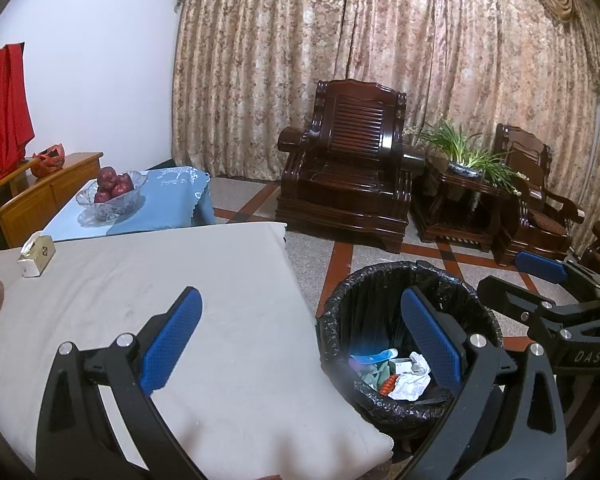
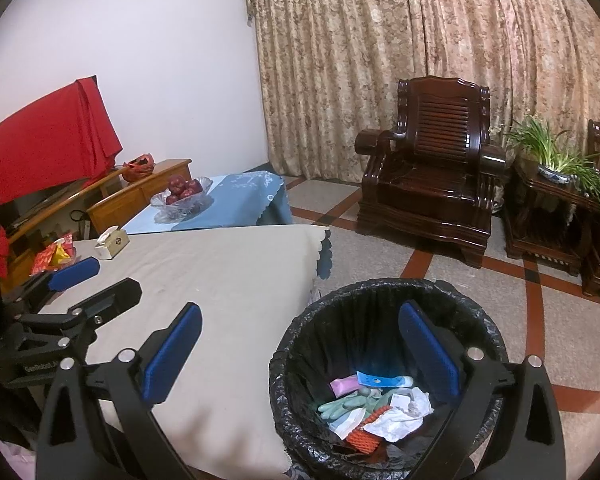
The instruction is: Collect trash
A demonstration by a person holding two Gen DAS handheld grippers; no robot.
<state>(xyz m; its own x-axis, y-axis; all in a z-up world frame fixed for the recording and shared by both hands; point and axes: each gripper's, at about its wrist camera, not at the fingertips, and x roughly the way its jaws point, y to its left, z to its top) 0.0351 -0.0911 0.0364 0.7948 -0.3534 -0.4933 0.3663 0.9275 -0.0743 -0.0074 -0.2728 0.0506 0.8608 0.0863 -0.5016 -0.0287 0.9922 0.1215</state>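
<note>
Both tongs stand wide apart and hold nothing: left tongs (image 1: 300, 344) straddle the near tabletop edge and the bin, right tongs (image 2: 300, 344) likewise, a bit further over the bin. The trash bin (image 2: 296, 332), black-lined, sits on the floor just beside the tabletop (image 1: 160, 264), below and ahead of the right tongs, with its mouth under their right finger. Inside we see the trash (image 2: 374, 408): crumpled paper, a green glove, a pink packet, a blue-white wrapper, something orange ridged. We judge the step as between drops, with collected items lying in the bin and nothing gripped. Ahead of the left tongs the cloth looks bare; far left of them sit a tissue box (image 1: 36, 254) and red snack wrappers (image 2: 54, 256) at the edge. Whether those wrappers are trash we cannot tell. The next move calls for swinging one pair of tongs left across the tabletop to check that far corner, or finishing if nothing remains.
</note>
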